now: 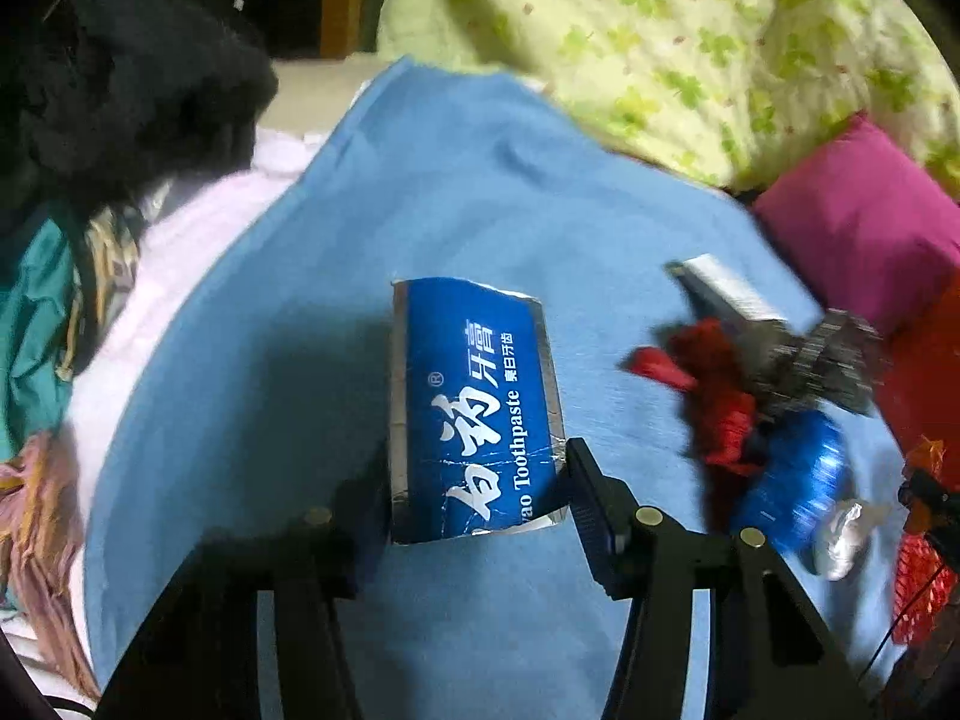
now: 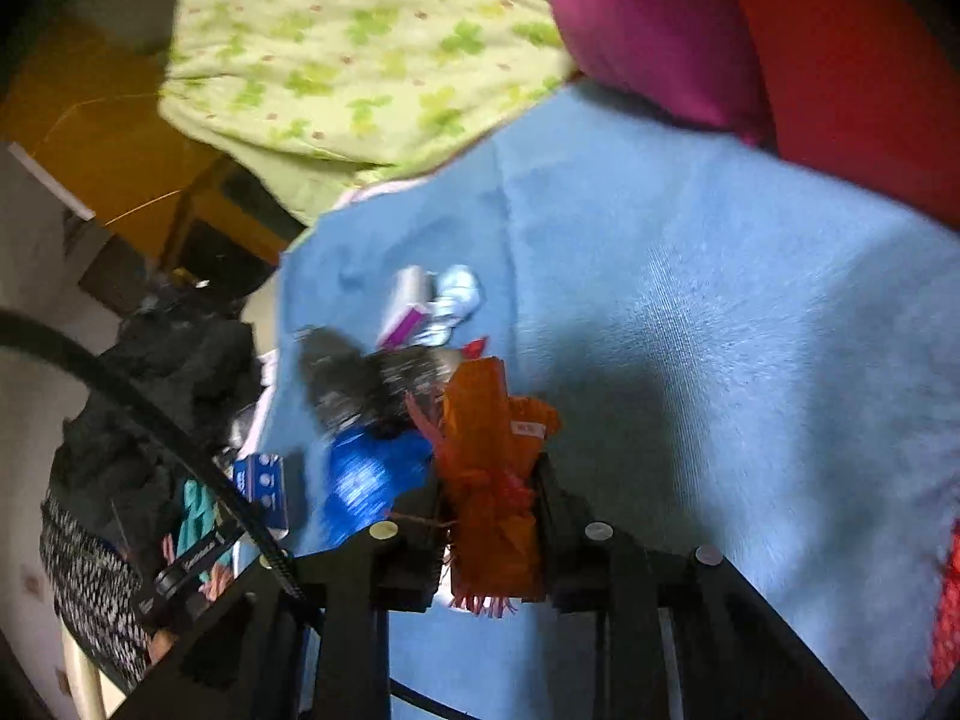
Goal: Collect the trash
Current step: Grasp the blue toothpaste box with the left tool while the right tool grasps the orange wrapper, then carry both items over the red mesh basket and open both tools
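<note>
The left gripper [image 1: 477, 480] clamps the lower end of a blue toothpaste box [image 1: 474, 402], which juts toward 12 o'clock over the blue cloth [image 1: 420, 192]. The right gripper [image 2: 489, 516] is pinched narrow on an orange wrapper [image 2: 489, 468]; more blurred litter [image 2: 372, 402] lies at its 10 o'clock.

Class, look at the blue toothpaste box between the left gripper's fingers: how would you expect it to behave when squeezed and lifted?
The toothpaste box looks like thin, creased cardboard, so it would probably crush or flex under the left hand-held gripper. It appears flattened, likely empty and light. Its flat sides should not roll.
</note>
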Available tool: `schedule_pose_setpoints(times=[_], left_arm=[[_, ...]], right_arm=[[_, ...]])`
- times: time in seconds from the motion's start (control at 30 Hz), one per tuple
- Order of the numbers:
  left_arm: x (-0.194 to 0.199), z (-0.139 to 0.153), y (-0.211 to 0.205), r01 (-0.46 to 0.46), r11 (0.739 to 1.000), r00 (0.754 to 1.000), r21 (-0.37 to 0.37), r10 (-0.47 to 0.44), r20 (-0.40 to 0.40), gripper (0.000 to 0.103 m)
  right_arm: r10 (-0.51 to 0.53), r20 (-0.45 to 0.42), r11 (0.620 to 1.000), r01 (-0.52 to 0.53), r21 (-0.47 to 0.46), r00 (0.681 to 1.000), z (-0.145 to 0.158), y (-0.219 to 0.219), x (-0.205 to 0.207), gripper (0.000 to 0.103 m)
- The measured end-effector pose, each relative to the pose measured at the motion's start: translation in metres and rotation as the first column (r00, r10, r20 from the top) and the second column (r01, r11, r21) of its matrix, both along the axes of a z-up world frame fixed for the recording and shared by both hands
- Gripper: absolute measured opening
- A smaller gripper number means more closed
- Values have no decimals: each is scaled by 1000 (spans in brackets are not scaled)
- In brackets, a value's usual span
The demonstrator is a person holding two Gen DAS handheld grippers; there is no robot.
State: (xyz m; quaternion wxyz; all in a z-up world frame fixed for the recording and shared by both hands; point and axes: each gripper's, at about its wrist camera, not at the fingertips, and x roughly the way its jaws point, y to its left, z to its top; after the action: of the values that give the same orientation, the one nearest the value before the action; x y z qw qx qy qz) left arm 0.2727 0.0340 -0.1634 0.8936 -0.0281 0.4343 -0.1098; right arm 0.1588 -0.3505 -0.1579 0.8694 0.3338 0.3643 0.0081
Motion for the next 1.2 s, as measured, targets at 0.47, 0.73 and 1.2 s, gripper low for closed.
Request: schedule_pose_setpoints(times=[0.47,0.73,1.2], left_arm=[[-167,94,-64,196,979,947,52,-203,249,56],[-218,128,-102,255,959,898,124,-282,337,56],[-262,153,-140,251,940,838,231,-331,435,56]], right_arm=[[106,236,993,-91,-73,966,95,49,-142,27],[135,305,981,-83,-178,943,124,67,-199,27],[103,360,973,-19,-229,927,139,59,-244,27]])
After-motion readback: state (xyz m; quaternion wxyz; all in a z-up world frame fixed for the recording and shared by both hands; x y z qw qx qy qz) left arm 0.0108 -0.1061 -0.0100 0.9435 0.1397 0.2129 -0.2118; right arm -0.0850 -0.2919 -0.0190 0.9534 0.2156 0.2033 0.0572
